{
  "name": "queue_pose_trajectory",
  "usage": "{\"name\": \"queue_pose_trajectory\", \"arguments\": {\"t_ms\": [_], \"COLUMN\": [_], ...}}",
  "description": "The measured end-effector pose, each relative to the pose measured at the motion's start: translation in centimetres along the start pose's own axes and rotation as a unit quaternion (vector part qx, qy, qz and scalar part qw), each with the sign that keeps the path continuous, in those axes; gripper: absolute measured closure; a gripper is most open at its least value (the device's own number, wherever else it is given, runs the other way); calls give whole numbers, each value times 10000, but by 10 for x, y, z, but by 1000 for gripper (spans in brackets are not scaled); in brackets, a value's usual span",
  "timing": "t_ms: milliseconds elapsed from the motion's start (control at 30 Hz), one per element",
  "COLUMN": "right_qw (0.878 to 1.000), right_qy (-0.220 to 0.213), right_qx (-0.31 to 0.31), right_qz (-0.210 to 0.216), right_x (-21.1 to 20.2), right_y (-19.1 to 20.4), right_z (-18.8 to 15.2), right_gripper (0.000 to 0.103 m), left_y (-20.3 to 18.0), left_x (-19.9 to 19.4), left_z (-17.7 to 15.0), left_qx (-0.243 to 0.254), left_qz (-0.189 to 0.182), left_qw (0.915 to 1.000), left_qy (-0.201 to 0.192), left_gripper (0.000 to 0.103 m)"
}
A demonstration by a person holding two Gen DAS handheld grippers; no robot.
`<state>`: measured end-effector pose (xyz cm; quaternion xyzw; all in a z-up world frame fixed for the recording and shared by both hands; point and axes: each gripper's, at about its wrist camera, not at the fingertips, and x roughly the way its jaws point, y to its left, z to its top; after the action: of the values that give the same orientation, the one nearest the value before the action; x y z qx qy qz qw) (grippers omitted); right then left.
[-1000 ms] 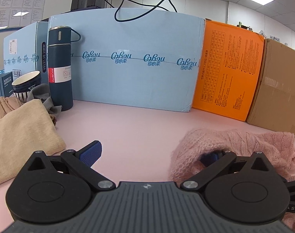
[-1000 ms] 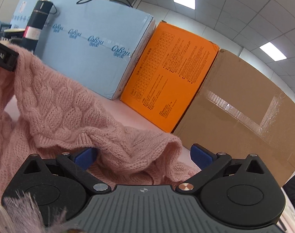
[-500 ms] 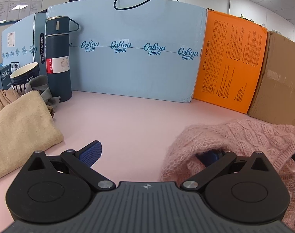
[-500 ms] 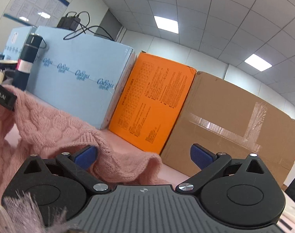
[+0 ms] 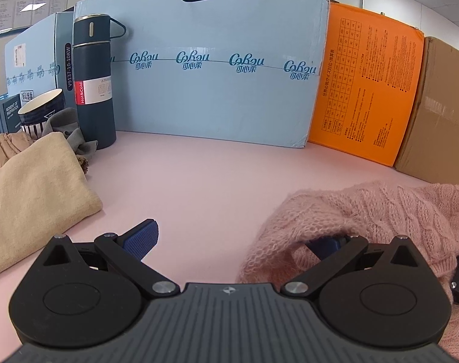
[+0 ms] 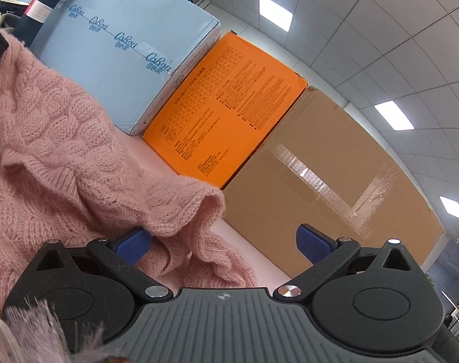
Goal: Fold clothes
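A pink cable-knit sweater (image 5: 389, 208) lies bunched on the pink table at the right of the left wrist view. My left gripper (image 5: 232, 240) is open; its left pad is bare, and a fold of the sweater drapes over its right finger and hides most of that pad. In the right wrist view the same sweater (image 6: 48, 139) fills the left side. My right gripper (image 6: 223, 243) is open too, with the sweater's edge lying over its left finger (image 6: 132, 245) and hanging into the gap. Its right finger (image 6: 314, 242) is bare.
A folded beige garment (image 5: 33, 187) lies at the left. Behind it stand a dark flask (image 5: 93, 81) and a mug (image 5: 42, 109). A blue box (image 5: 217, 72), an orange box (image 5: 365, 90) and a brown carton (image 6: 329, 181) wall the table's far edge.
The right gripper has rolled and tipped, so its view now slants, and the sweater edge sags lower between its fingers. In the left view the sweater has bunched higher over the right finger.
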<state>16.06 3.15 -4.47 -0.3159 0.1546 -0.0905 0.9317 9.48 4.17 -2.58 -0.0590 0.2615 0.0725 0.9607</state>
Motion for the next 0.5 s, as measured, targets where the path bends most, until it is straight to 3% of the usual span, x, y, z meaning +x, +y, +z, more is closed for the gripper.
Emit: {"name": "queue_pose_trajectory", "arguments": {"t_ms": [100,233,400,433,500], "right_qw": [9999,9974,9823,9798,9706], "right_qy": [41,64,-10,-23,17], "right_qx": [44,274,1161,1265,1547], "right_qz": [98,671,1467,1550,1845], "right_x": [17,37,47,47,48], "right_y": [0,-7,-28,-31,-35], "right_z": [4,8,11,11,9], "right_gripper": [0,0,2,8,50], "left_y": [0,1,3,2,0], "left_x": [1,3,7,6,4], "left_z": [0,0,0,-1,-3], "left_qx": [-12,-42,-111,-64,30], "left_qz": [6,-5,-30,-76,-168], "left_qw": [10000,9999,9996,9997,9997], "left_qy": [60,151,253,233,194], "left_gripper": [0,0,0,0,1]}}
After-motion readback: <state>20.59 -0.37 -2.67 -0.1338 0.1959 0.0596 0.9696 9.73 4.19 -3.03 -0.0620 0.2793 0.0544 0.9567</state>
